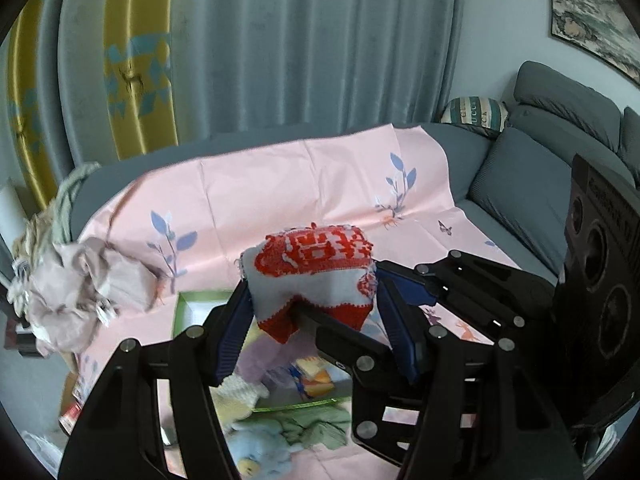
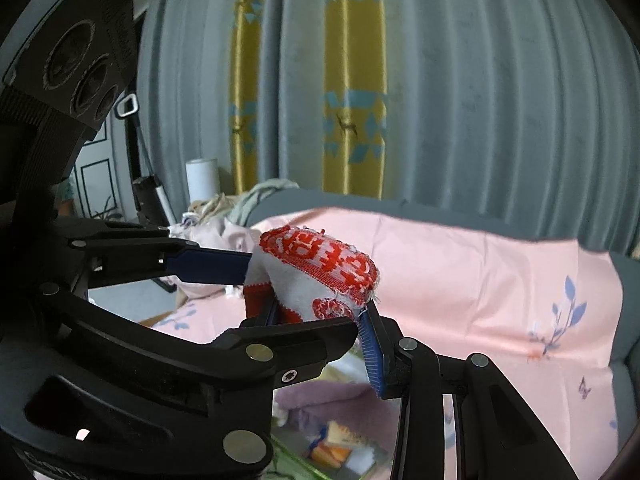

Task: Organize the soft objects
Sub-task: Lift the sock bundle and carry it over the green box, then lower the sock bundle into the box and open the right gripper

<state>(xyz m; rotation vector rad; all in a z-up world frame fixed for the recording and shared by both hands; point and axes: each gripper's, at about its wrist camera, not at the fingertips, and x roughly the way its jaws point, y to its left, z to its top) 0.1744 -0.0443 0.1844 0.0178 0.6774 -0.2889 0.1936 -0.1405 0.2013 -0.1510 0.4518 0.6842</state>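
Note:
A folded white cloth with a red knitted pattern (image 1: pixel 316 268) hangs in the air between both grippers. In the left wrist view my left gripper (image 1: pixel 312 296) has its blue pads against the cloth's two sides. The right gripper's fingers (image 1: pixel 404 286) reach in from the right and clamp the same cloth. In the right wrist view my right gripper (image 2: pixel 324 308) is shut on the cloth (image 2: pixel 320 268) from below, and the left gripper's blue-padded finger (image 2: pixel 208 266) presses its left edge. Under the cloth stands a green-rimmed box (image 1: pixel 182 308) holding soft items.
A pink leaf-print sheet (image 1: pixel 280 184) covers a grey sofa (image 1: pixel 516 188). A crumpled pink garment (image 1: pixel 84 292) lies at the left. A green cloth (image 1: pixel 320 428) and a blue plush (image 1: pixel 256 452) lie near the box. Grey and yellow curtains (image 2: pixel 460 100) hang behind.

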